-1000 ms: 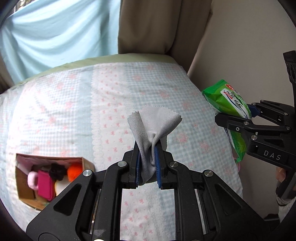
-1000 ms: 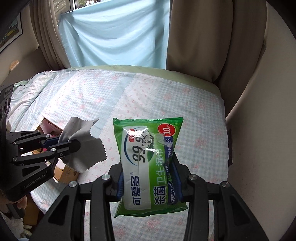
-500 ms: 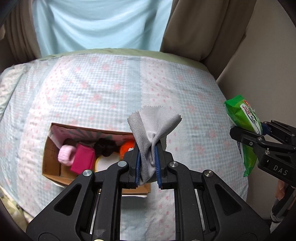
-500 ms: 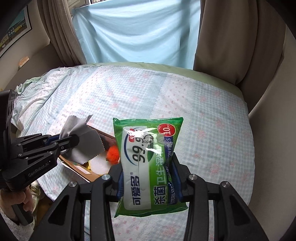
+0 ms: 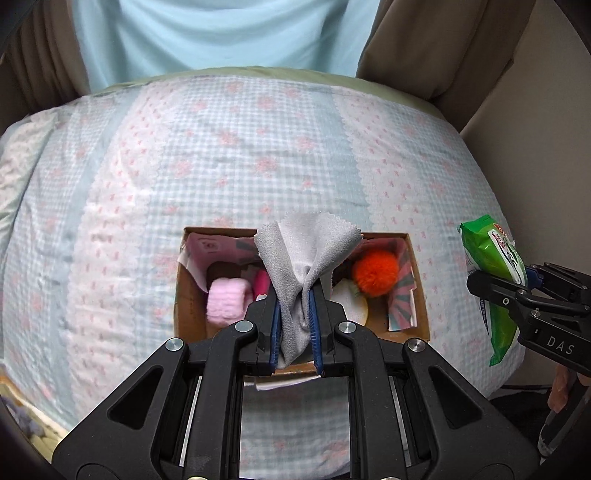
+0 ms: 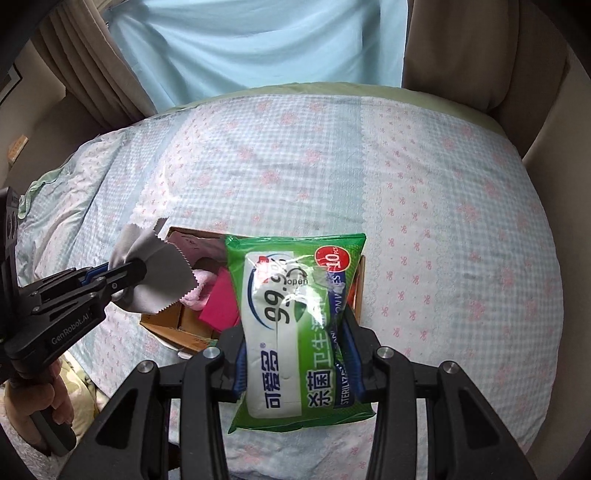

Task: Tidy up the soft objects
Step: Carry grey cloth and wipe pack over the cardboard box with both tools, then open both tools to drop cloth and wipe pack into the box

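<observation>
My left gripper (image 5: 294, 317) is shut on a grey cloth (image 5: 306, 254) and holds it above an open cardboard box (image 5: 188, 295) on the bed. The box holds a pink fluffy item (image 5: 226, 301), an orange pompom (image 5: 375, 272), a magenta item (image 5: 261, 282) and a white round item (image 5: 349, 302). My right gripper (image 6: 295, 343) is shut on a green pack of wet wipes (image 6: 291, 295), held over the box's right part (image 6: 360, 280). The left gripper (image 6: 110, 278) with the cloth (image 6: 155, 269) shows in the right wrist view, and the wipes pack (image 5: 493, 273) in the left wrist view.
The bed (image 5: 258, 147) has a light blue and pink checked cover. Light blue curtain (image 5: 221, 33) and brown curtains (image 5: 443, 44) hang behind it. A beige wall (image 5: 546, 110) is close on the right. The bed's near edge drops off below the box.
Both grippers swung left toward the box, which moved from the lower left to the centre under the grey cloth. The wipes pack now hangs over the box. Both grips are unchanged.
</observation>
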The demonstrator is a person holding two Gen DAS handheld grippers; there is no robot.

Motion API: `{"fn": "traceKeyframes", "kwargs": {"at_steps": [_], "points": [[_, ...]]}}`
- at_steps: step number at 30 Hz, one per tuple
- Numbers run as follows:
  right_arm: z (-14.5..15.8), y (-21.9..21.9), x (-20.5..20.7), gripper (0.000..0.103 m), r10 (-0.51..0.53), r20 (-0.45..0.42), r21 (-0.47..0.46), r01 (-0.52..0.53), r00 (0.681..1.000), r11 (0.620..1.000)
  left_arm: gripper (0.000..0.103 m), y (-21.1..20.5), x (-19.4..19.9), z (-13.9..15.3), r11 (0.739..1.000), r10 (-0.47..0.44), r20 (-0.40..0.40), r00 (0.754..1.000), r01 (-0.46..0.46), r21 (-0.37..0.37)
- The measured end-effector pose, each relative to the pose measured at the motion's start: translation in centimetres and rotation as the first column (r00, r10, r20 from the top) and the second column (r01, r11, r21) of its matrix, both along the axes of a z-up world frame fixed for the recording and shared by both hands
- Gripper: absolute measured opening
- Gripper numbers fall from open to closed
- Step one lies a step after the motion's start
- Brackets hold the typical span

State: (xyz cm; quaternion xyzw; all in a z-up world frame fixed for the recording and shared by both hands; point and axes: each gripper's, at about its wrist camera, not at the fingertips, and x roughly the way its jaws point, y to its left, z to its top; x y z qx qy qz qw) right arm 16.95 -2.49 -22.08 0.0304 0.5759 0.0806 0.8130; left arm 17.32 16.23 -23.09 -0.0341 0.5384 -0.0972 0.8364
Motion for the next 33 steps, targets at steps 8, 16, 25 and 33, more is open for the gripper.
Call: {"fn": "traceKeyframes", "kwargs": {"at_steps": [8,16,25,33], "points": [[-5.4,3.3,1.0,0.039,-0.082,-0.130,0.026,0.086,0.988,0.996,0.012,4.2,1.2,-5.5,0.998,-0.048,-0.107,0.993,0.051,0.028],[-9.5,4.0,3.1,0.039,-0.182,-0.244,0.094,0.210,0.952,0.973,0.012,4.9,1.9,-9.7,0.994,-0.075,-0.179,0.981,0.087,0.059],[-11.5,3.6,4.0,0.085,-0.270,-0.309,0.159,0.330,0.912,0.931,0.102,4.3,2.0,-11.0,0.991,-0.126,-0.212,0.969,0.131,0.009],[-11.6,1.8,3.2,0.103,-0.295,-0.323,0.096,0.341,0.900,0.935,0.103,3.4,1.1,-11.0,0.985,-0.147,-0.209,0.967,0.162,0.058]]}}
